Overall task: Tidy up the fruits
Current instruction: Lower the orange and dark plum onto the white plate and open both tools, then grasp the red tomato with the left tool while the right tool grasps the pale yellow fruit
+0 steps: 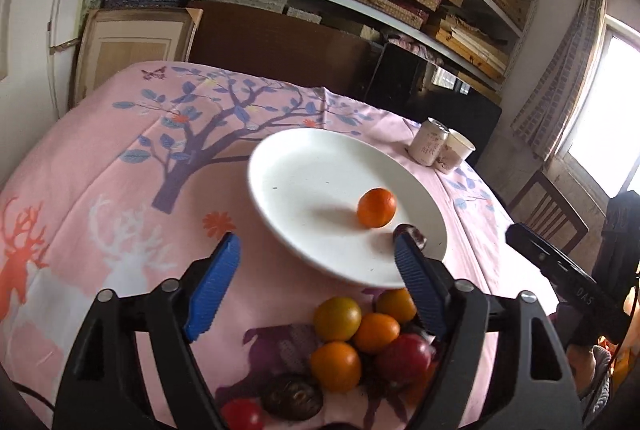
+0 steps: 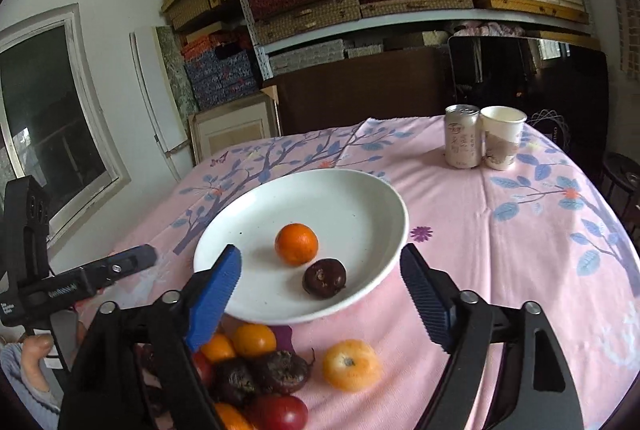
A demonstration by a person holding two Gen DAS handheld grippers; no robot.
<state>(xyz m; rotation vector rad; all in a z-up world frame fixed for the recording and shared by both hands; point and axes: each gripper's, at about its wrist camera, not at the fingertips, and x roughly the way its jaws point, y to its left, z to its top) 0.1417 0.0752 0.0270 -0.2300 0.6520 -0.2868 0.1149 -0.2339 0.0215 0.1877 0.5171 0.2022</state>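
While both tools stand spread wide with nothing between their blue pads, the risk lies with the round fruit. The left tool hangs over the near rim of the white plate, which fills the middle of the left wrist frame; its right pad partly covers a dark fruit there. The right tool hovers above the same plate, where 1 orange and 1 dark passion fruit lie just beside each other in the lower centre of its frame.

Most fruit is not yet moved: a pile sits on the pink cloth of the worktop at the bottom of the frame, with 1 yellow-orange fruit lying apart to its right.

Reaching into that tight heap could nudge neighbours and send them rolling across the cloth, likely toward the near edge. A low pass could clip the plate's rim and tip it. The can and paper cup, upper right, stand well apart.
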